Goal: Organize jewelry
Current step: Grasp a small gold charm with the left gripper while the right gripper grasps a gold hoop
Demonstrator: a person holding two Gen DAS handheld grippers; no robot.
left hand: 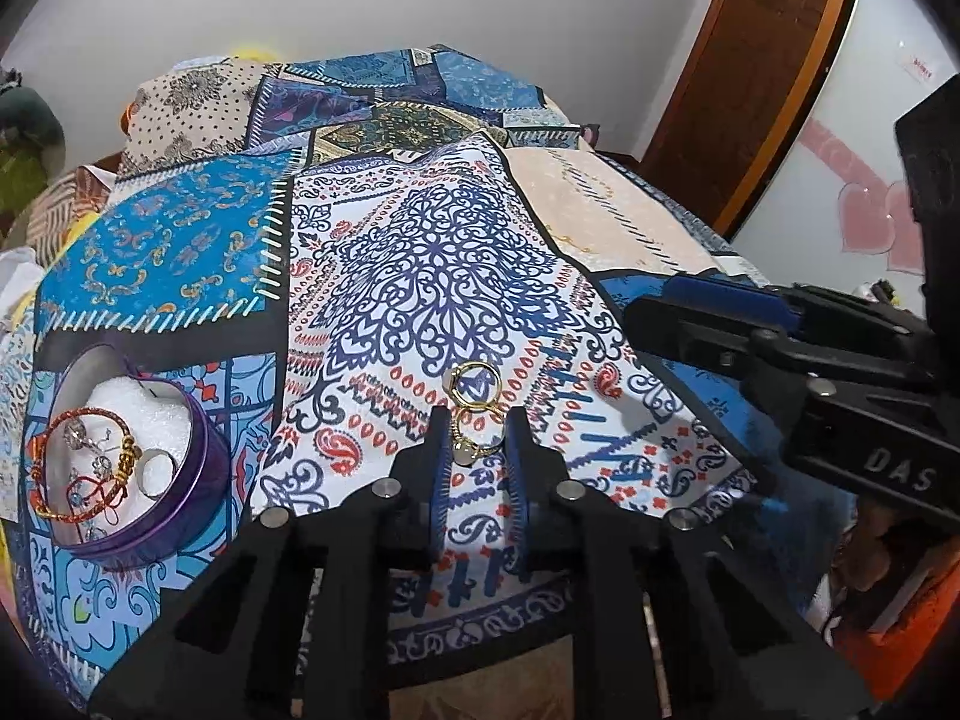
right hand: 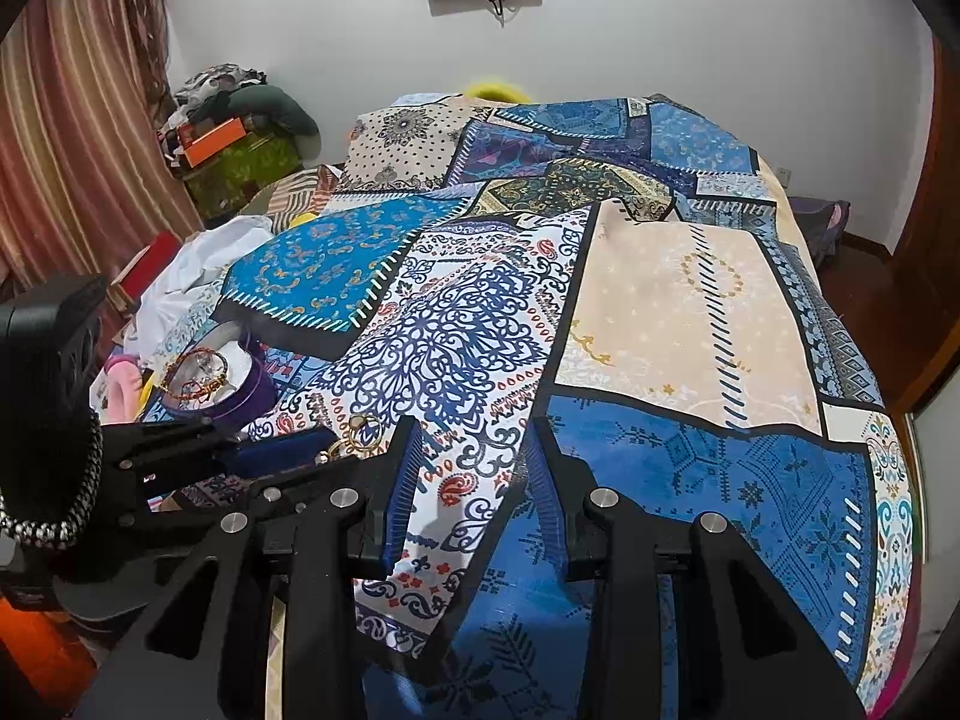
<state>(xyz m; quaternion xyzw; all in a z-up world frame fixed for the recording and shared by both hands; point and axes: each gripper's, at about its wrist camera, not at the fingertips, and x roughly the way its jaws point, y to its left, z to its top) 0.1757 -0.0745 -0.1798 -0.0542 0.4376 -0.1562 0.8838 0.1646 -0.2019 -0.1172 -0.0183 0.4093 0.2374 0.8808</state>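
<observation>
Two rings (left hand: 474, 399) are laid on the bed (left hand: 606, 222), between the left claw (left hand: 478, 420) fingers; a tin (left hand: 198, 474) of bracelets (left hand: 84, 468) sits far left

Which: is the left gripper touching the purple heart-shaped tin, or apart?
Apart. The left wrist view shows patterned bedspread between the left gripper and the purple heart-shaped tin.

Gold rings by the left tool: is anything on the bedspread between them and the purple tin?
Nothing visible. The gold rings lie at the left tool tips, one with a pale stone between the pads. Only bare patterned bedspread separates them from the purple tin, which stands open, already holding bangles.
</observation>
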